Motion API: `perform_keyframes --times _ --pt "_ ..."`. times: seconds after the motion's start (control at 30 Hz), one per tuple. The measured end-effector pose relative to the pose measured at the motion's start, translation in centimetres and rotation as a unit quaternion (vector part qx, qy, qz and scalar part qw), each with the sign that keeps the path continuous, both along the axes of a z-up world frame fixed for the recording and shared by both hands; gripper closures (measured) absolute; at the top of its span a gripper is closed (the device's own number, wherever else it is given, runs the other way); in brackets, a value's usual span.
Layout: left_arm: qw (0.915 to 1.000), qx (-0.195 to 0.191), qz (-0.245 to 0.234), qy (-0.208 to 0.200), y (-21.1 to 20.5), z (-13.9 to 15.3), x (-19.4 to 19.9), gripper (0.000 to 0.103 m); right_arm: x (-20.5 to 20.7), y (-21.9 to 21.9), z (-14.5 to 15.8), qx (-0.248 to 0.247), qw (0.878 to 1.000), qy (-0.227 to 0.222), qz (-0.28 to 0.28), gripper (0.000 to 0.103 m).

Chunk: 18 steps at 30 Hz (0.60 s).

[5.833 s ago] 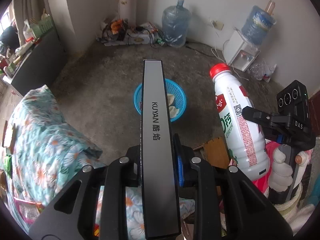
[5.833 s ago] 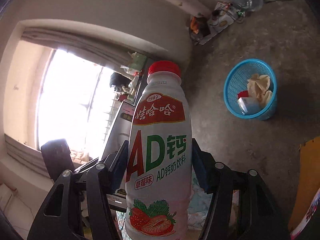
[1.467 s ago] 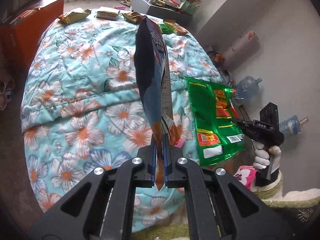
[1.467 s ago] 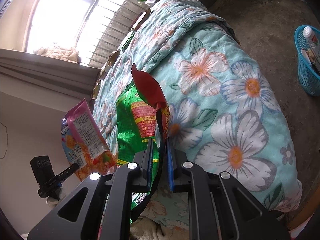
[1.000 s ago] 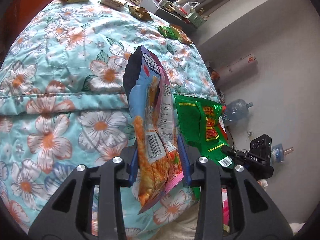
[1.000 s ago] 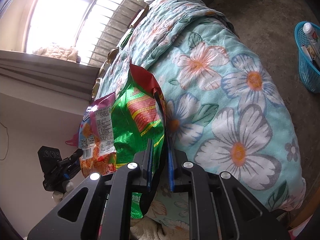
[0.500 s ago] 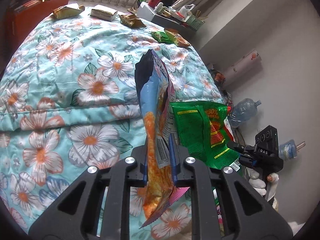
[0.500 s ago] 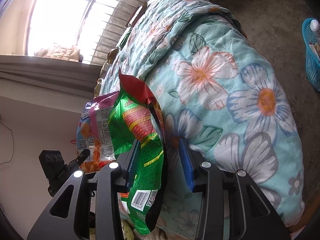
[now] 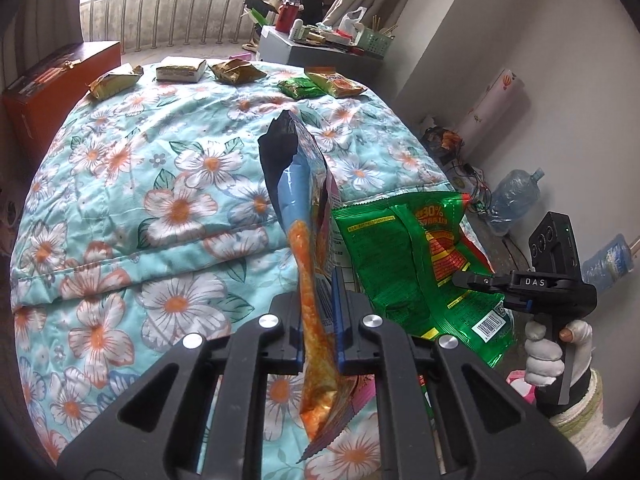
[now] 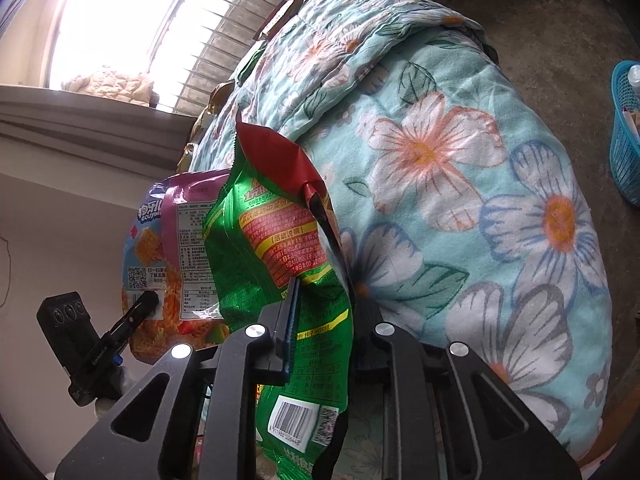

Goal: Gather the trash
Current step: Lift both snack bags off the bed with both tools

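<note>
The left claw point(image 9: 318, 316) is closed narrow on an orange snack bag point(image 9: 306, 248), its blue pads pressing the bag's lower half from both sides so the bag stands nearly upright above a bed with a floral quilt point(image 9: 132, 208). The bag's torn dark top points away from the camera and its lower corner hangs below the fingers. Just to its right hangs a green bag point(image 9: 416, 264), pinched at one edge by the right claw point(image 9: 466, 280), which a white-gloved hand point(image 9: 548, 356) holds by its handle. In the right wrist view the right claw point(image 10: 320, 320) has the green bag point(image 10: 280, 248) between its fingers with the left pad against the foil; the gap looks wider than the bag, so I cannot tell how firmly it grips, though the bag hangs there off the bed. The barcode end droops below the fingers and the red inner top stands up. The orange bag point(image 10: 160, 248) shows just beside it on the left, touching or overlapping the green one, held by the left claw point(image 10: 150, 302). Five more wrappers point(image 9: 176, 72) lie in a row along the far edge of the quilt. A blue basket point(image 10: 626, 132) stands on the floor well apart from the bed, with something white inside.
</note>
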<state>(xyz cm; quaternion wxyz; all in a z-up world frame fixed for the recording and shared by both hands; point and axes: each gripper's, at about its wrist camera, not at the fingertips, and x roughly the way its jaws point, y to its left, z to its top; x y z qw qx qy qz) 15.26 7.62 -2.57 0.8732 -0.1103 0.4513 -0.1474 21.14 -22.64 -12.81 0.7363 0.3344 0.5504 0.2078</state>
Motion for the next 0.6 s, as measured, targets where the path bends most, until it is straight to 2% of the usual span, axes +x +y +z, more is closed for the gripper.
perform_keyframes --times 0.23,0.6 --pt "0.9998 0.014 0.002 -0.011 -0.4 0.3 -0.2 0.096 -1.1 -1.0 -0.1 0.024 1.000 -0.007 -0.011 0.094" --pt "0.9985 0.034 0.006 -0.043 -0.9 1.8 -1.1 0.099 -2.2 -3.6 0.5 0.047 0.998 -0.020 -0.040 0.096"
